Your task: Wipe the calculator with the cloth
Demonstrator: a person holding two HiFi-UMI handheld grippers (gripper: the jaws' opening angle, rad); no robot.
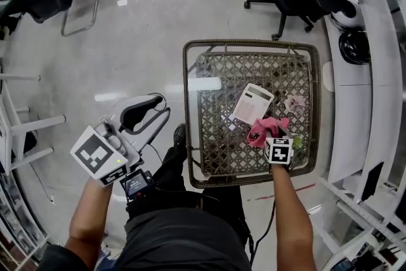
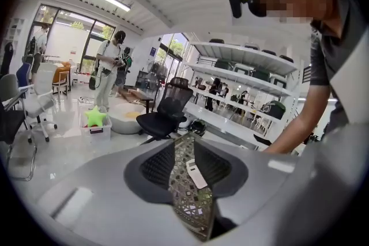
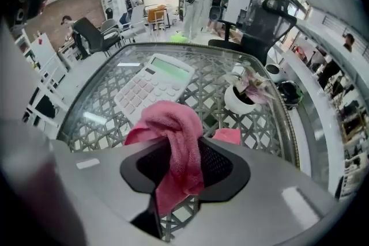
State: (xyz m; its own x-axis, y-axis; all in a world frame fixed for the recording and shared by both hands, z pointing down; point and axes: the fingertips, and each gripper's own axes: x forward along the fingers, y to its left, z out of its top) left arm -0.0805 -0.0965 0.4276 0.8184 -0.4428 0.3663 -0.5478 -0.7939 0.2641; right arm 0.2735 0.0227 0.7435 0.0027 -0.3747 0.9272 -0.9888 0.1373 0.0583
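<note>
The right gripper [image 3: 183, 154] pinches the pink cloth [image 3: 173, 124], bunched at 5 o'clock of the white calculator [image 3: 153, 86] on the glass-topped wicker table [image 3: 288, 129] (a small potted plant [image 3: 249, 92] stands at the calculator's 3 o'clock). The left gripper [image 2: 185, 167] hangs spread and empty, off the table's 8 o'clock side

Pink on cloth [image 3: 173, 129]; white w/ pale green display on calc [image 3: 151, 88]; brown lattice weave under glass on table [image 1: 188, 105]; blk & wht squares on marker cube [image 1: 96, 155]; grey w/ blk pads on L gripper [image 2: 187, 178] & R gripper [image 3: 184, 167].
</note>
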